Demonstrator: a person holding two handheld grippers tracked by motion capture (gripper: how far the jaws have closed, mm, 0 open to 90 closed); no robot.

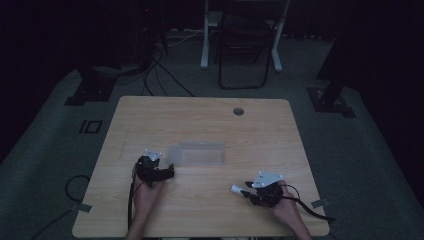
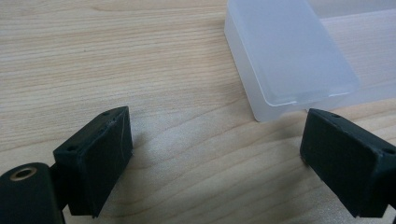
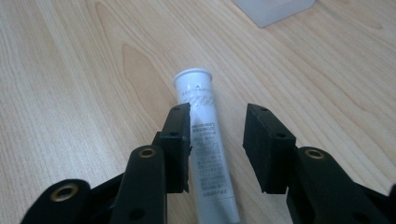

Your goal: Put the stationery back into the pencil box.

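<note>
A translucent plastic box (image 1: pixel 197 153) with its lid on lies in the middle of the wooden table (image 1: pixel 200 120). My left gripper (image 1: pixel 169 172) sits at the box's near left corner, held in a hand. In the left gripper view its jaws (image 2: pixel 217 135) stand wide open over bare wood, with the box (image 2: pixel 289 51) just ahead to the right. A white tube (image 1: pixel 236 189) with printed text lies flat on the table at the front right. My right gripper (image 3: pixel 218 116) is open and straddles the tube (image 3: pixel 205 135), which lies against the left jaw with a gap to the right one.
A round cable hole (image 1: pixel 238 111) sits near the table's far edge. Cables trail from both grippers off the front edge. A dark chair (image 1: pixel 245 45) and white desk legs stand on the floor beyond the table. The box's corner (image 3: pixel 275 9) lies ahead of the tube.
</note>
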